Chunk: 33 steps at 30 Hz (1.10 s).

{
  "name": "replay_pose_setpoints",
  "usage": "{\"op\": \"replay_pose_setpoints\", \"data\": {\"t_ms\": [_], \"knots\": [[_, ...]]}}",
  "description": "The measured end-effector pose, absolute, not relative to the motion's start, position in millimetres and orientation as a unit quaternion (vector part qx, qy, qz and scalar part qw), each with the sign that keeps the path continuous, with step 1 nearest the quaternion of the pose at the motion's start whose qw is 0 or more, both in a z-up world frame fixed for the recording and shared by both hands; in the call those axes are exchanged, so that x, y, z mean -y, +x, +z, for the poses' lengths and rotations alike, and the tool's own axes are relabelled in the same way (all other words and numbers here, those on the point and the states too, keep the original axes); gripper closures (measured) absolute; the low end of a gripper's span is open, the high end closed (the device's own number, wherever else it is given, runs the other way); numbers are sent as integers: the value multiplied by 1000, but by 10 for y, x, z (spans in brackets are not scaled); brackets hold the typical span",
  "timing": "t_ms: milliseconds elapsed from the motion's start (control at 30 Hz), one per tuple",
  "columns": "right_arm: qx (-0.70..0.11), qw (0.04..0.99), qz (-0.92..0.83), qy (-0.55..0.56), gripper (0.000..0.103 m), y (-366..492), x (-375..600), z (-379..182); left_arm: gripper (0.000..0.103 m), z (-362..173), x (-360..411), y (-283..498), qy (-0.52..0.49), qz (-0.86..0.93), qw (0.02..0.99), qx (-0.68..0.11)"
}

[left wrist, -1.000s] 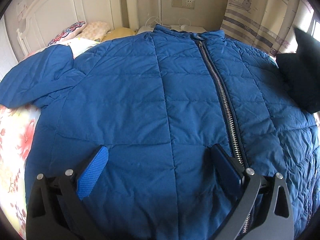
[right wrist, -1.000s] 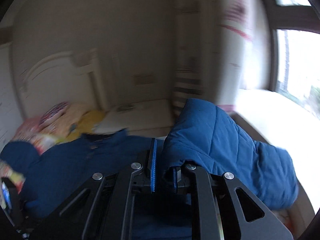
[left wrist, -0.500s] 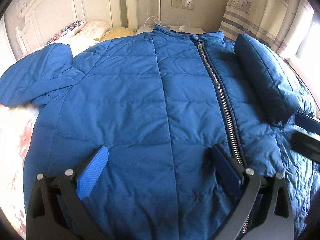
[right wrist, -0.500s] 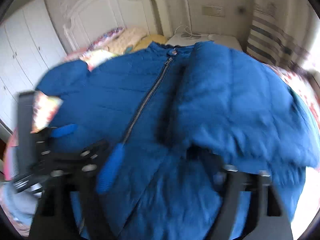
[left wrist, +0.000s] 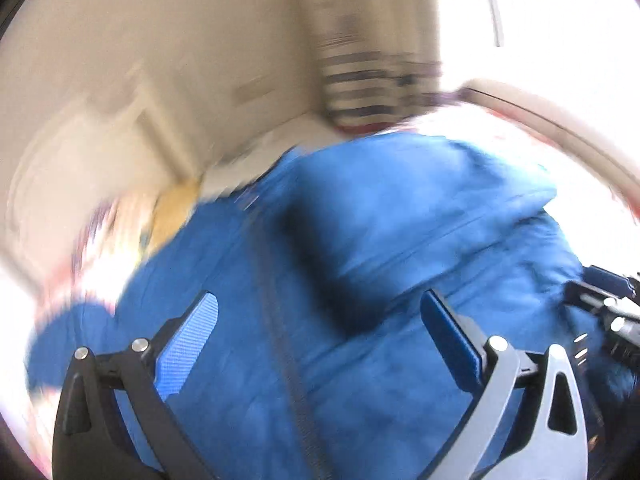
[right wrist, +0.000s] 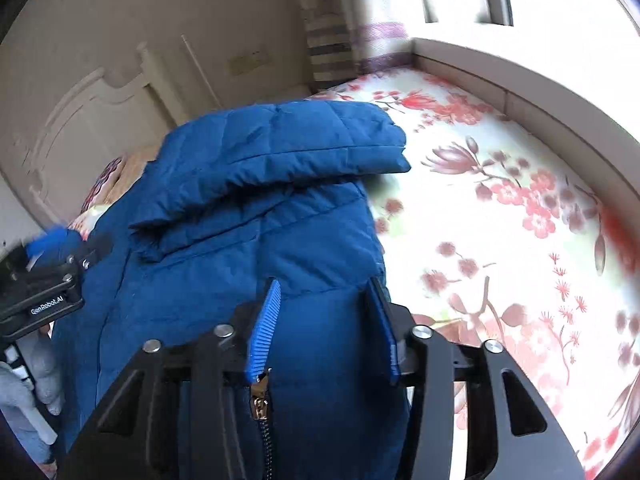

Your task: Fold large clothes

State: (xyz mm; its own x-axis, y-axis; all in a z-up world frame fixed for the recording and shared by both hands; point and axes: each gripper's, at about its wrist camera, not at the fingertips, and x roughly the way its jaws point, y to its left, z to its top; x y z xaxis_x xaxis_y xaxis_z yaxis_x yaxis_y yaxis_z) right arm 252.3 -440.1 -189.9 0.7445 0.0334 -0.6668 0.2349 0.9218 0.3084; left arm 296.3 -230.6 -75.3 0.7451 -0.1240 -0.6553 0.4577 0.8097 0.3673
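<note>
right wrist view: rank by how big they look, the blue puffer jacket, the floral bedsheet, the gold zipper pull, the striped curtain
1. blue puffer jacket and floral bedsheet: alike, jacket nearer, so unranked
2. striped curtain
3. gold zipper pull

Jacket [right wrist: 248,248] lies on bed sheet [right wrist: 500,208], collar end toward headboard [right wrist: 92,128]. Sleeve [right wrist: 280,148] folded across jacket's upper part. Bare sheet right of jacket, window ledge [right wrist: 540,92] beyond. Pillows [right wrist: 106,178] behind jacket by headboard. Zipper pull [right wrist: 259,398] at near hem.
</note>
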Motion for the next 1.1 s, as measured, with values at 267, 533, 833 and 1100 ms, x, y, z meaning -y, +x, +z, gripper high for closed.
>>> {"op": "replay_pose_setpoints", "data": {"t_ms": [267,533,833,1100], "knots": [[-352,917,-51,182,59,2537,4369,-1971,76,-1047,3223,3080,368,-219,846,-317],[-350,916,-46,193,59,2509,4421,-1964,95,-625,1821,3450,-80,-276,872,-397],[-352,916,-47,189,58,2511,4414,-1977,54,-1294,430,3460,-169,-188,845,-472],[-356,915,-54,180,58,2547,4365,-1981,19,-822,1593,2263,334,-221,887,-228]]}}
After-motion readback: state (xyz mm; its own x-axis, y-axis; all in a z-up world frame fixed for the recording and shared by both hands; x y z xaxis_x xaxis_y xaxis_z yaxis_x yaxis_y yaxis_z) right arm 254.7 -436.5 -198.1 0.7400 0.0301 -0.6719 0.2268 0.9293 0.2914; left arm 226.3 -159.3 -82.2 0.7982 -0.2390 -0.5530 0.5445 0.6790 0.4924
